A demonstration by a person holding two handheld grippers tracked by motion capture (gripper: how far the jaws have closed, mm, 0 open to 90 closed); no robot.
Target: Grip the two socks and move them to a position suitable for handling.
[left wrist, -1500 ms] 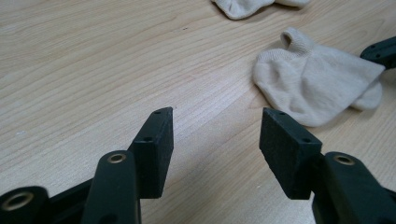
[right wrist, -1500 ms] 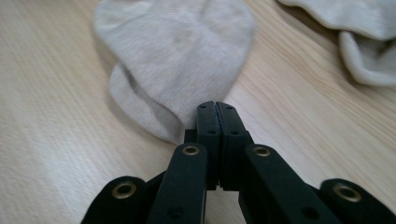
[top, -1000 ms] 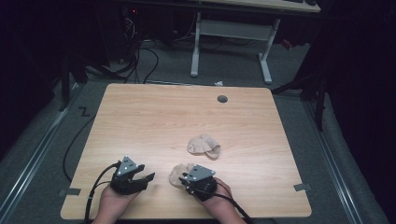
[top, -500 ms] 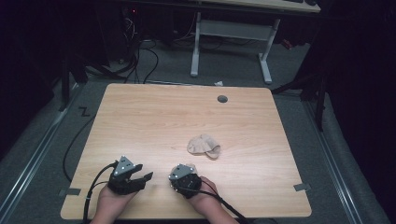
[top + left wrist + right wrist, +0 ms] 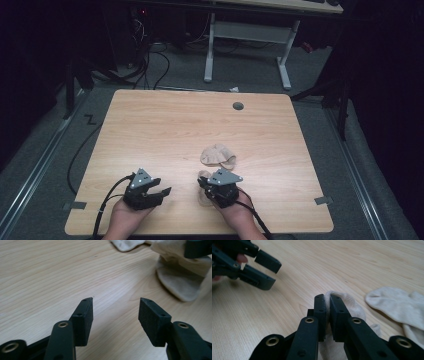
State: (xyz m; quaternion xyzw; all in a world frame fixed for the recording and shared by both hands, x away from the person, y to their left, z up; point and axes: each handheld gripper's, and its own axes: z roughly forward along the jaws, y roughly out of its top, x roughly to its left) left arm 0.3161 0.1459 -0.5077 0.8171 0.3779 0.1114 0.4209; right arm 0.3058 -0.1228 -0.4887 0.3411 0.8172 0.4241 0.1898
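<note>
Since one second ago, my right hand-held gripper [image 5: 206,186] has slid a little toward the left one along the near edge, and its jaws have just been closing on a fold of the near sock [image 5: 352,308]; now they pinch the cloth tightly. My left hand-held gripper [image 5: 161,186] has hardly moved.

I see a light wood bench [image 5: 165,130] with a round cable hole [image 5: 238,106] near its far edge. Around it lies grey carpet [image 5: 45,165], and behind it, in a dark room, stand the white legs of another desk [image 5: 210,50] with cables on the floor.

The near sock lies at the near edge, under and in front of my right hand-held gripper, bunched between its jaws. A second sock [image 5: 218,155] rests just beyond it, near but apart from the jaws. My left hand-held gripper stands open over bare wood, with nothing between its pads [image 5: 86,315].
</note>
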